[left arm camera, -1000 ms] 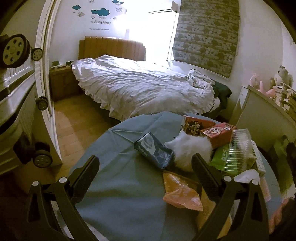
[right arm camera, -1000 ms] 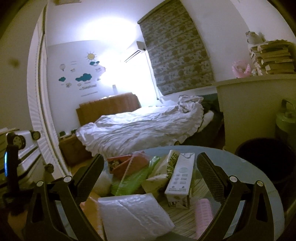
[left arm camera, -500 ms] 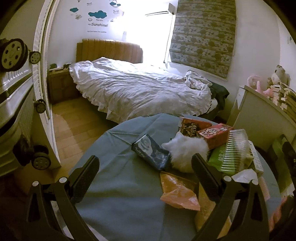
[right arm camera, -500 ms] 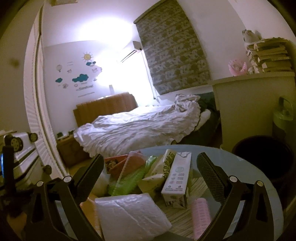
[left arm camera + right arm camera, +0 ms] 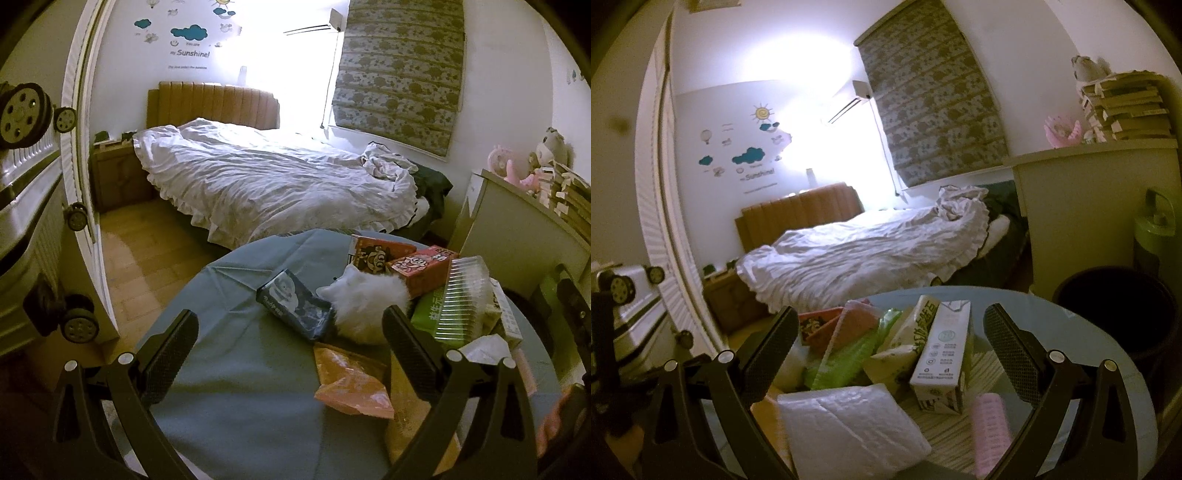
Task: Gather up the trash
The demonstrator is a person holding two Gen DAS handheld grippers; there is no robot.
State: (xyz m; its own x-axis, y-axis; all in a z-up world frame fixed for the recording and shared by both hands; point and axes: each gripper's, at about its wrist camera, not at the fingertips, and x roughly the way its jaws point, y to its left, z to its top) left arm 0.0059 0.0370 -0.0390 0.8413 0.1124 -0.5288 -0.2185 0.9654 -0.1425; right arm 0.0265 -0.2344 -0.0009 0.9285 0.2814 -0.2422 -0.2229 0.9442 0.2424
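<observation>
A round table (image 5: 229,369) with a blue-grey cloth holds a pile of trash. In the left wrist view I see a dark packet (image 5: 293,304), a white fluffy wad (image 5: 364,308), an orange plastic bag (image 5: 351,380), red cartons (image 5: 421,267) and a clear ridged box (image 5: 463,299). My left gripper (image 5: 286,332) is open and empty above the table's near side. In the right wrist view a white milk carton (image 5: 942,350) stands among green wrappers (image 5: 846,360), a white padded bag (image 5: 849,428) and a pink roller (image 5: 991,424). My right gripper (image 5: 890,345) is open and empty above the pile.
A black trash bin (image 5: 1123,314) stands right of the table, beside a white cabinet (image 5: 1086,210) with stacked books. A bed (image 5: 273,184) with a white duvet lies beyond. A suitcase (image 5: 26,221) and white door (image 5: 85,147) are at the left.
Both views have shifted slightly; the left gripper drew a little nearer the pile and the right one dipped slightly. Both grippers stay open and nothing on the table moved.
</observation>
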